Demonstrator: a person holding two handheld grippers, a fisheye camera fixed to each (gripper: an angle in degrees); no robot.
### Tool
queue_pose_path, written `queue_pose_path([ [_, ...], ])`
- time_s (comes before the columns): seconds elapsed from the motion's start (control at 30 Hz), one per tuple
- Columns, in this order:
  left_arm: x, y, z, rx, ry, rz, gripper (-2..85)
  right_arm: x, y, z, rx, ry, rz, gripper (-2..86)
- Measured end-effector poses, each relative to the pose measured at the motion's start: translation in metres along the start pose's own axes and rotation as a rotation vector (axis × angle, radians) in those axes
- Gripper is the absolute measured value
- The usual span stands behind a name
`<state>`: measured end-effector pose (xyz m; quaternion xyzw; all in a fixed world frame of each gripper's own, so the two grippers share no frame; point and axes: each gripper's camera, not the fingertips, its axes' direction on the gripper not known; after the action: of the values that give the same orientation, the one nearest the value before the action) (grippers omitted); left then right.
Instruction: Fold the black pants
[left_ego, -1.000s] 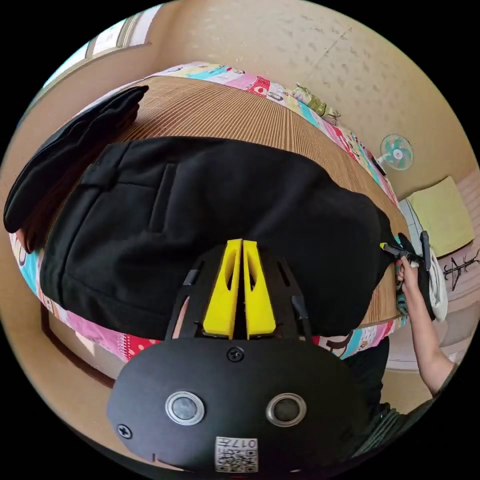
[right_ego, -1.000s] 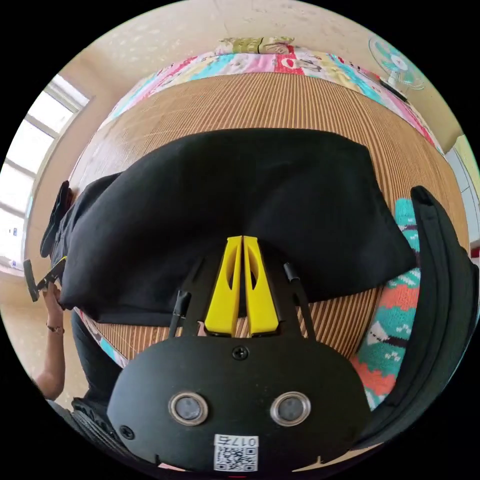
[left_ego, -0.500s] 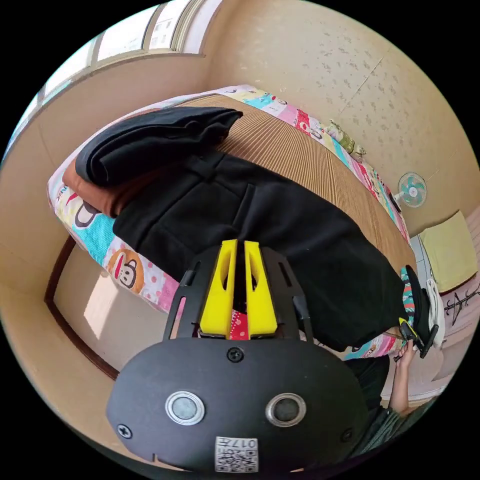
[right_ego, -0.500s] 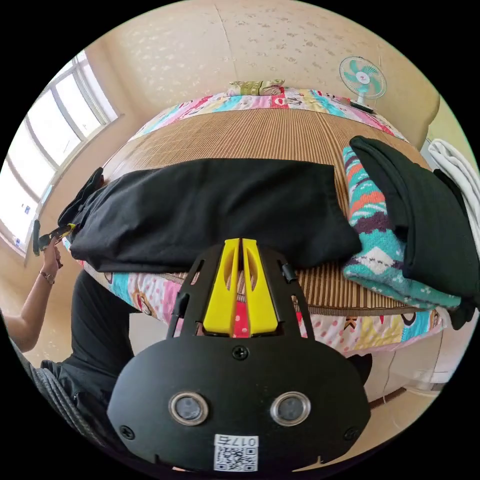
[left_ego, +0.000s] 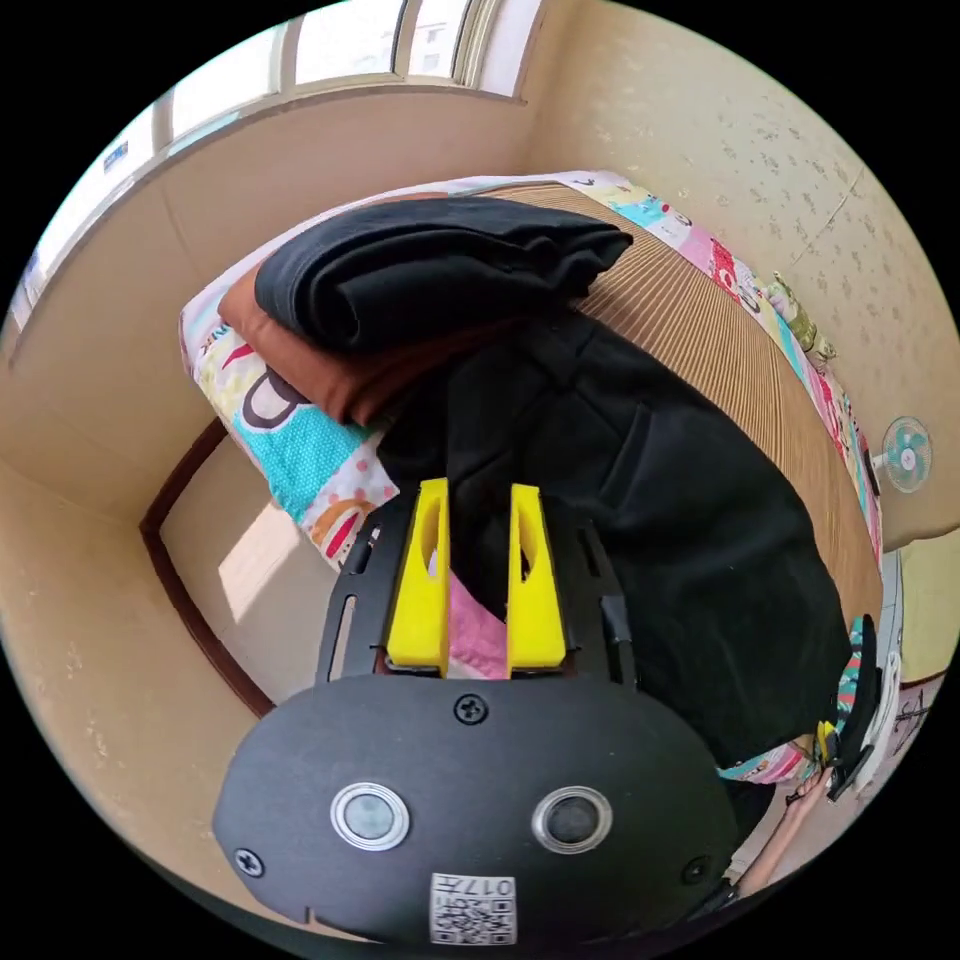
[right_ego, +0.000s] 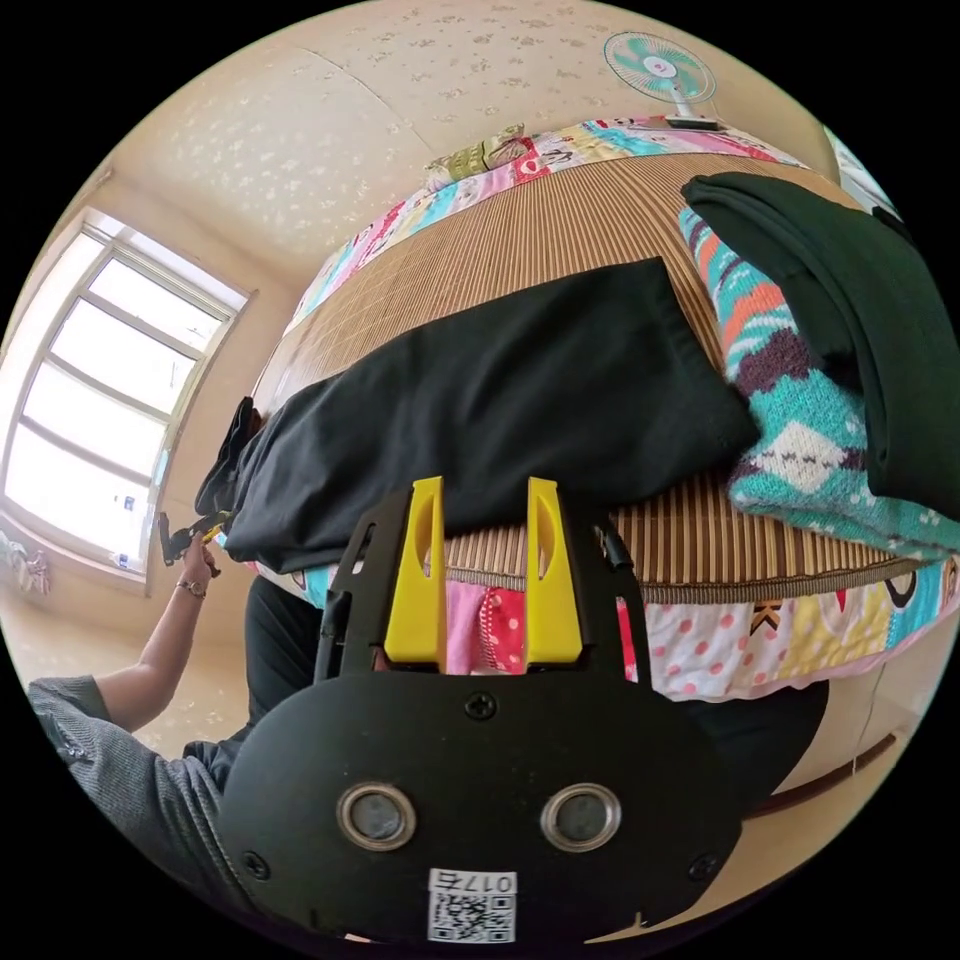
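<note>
Left gripper (left_ego: 476, 570): jaws parted, grasping nothing, at the pants' waist end.
Right gripper (right_ego: 484, 565): jaws parted, empty, at the bed's edge before the pants' leg end.
Black pants (right_ego: 500, 400): spread flat along the mat (right_ego: 560, 225) on the bed.
Folded clothes (left_ego: 420, 270): stacked beside the pants' waist.

The black pants (left_ego: 640, 500) (right_ego: 520, 400) lie flat, folded lengthwise, across the mat just ahead of both parted grippers, one corner hanging between the left gripper's (left_ego: 476, 580) jaws.
</note>
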<state>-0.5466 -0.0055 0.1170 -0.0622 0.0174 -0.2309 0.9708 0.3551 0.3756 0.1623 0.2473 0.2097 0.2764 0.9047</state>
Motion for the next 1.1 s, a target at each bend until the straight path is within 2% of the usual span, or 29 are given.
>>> queue_pose_path([
  [0.03, -0.009, 0.0, -0.012, 0.037, 0.084, 0.029, 5.9, 0.002, 0.002, -0.003, 0.006, -0.007, 0.004, 10.0],
  [0.1, -0.073, 0.007, -0.044, 0.172, 0.474, -0.01, 5.4, 0.007, 0.005, -0.007, 0.012, -0.013, 0.003, 8.9],
  [0.17, -0.133, 0.026, -0.044, 0.273, 0.685, -0.141, 5.5, 0.013, 0.008, -0.012, 0.02, 0.005, 0.012, 8.3],
  [0.2, -0.166, 0.042, -0.035, 0.294, 0.715, -0.249, 5.8, 0.017, 0.01, -0.013, 0.023, 0.021, 0.019, 8.1],
  [0.23, -0.179, 0.05, -0.028, 0.286, 0.694, -0.307, 6.1, 0.022, 0.012, -0.013, 0.022, 0.034, 0.028, 8.1],
  [0.3, -0.219, 0.08, -0.004, 0.205, 0.551, -0.551, 8.0, 0.028, 0.011, -0.01, 0.011, 0.039, 0.047, 8.0],
  [0.33, -0.225, 0.087, -0.002, 0.212, 0.552, -0.583, 9.1, 0.03, 0.01, -0.009, 0.008, 0.035, 0.051, 7.9],
  [0.43, -0.23, 0.109, -0.009, 0.322, 0.583, -0.612, 15.8, 0.022, 0.003, -0.008, 0.028, 0.054, 0.017, 7.8],
  [0.5, -0.215, 0.102, -0.006, 0.246, 0.495, -0.591, 18.6, 0.014, -0.002, -0.006, 0.052, 0.084, -0.014, 7.8],
  [0.57, -0.205, 0.093, 0.012, 0.139, 0.481, -0.589, 19.3, 0.011, -0.008, 0.001, 0.045, 0.084, -0.021, 7.6],
  [0.63, -0.2, 0.087, 0.033, 0.065, 0.532, -0.601, 15.9, 0.009, -0.014, 0.012, 0.009, 0.031, -0.016, 7.1],
  [0.67, -0.201, 0.089, 0.037, 0.078, 0.554, -0.649, 10.2, 0.009, -0.014, 0.014, 0.007, 0.016, -0.019, 6.9],
  [0.73, -0.196, 0.091, 0.028, 0.122, 0.585, -0.712, 6.9, 0.006, -0.01, 0.014, 0.007, -0.023, -0.035, 5.8],
  [0.83, -0.146, 0.073, -0.016, 0.218, 0.525, -0.59, 5.2, 0.007, 0.001, 0.007, 0.019, -0.025, -0.043, 4.0],
  [0.87, -0.114, 0.063, -0.035, 0.235, 0.414, -0.522, 4.7, 0.008, 0.004, 0.006, 0.022, -0.025, -0.039, 3.7],
  [1.0, 0.037, 0.041, -0.087, 0.328, 0.214, -0.051, 4.0, 0.028, 0.016, -0.007, 0.041, -0.061, 0.02, 2.8],
  [1.03, 0.057, 0.043, -0.09, 0.34, 0.231, 0.003, 3.9, 0.034, 0.018, -0.011, 0.051, -0.076, 0.036, 2.7],
  [1.1, 0.131, 0.061, -0.081, 0.337, 0.414, 0.189, 4.0, 0.042, 0.023, -0.015, 0.067, -0.093, 0.056, 2.6],
])
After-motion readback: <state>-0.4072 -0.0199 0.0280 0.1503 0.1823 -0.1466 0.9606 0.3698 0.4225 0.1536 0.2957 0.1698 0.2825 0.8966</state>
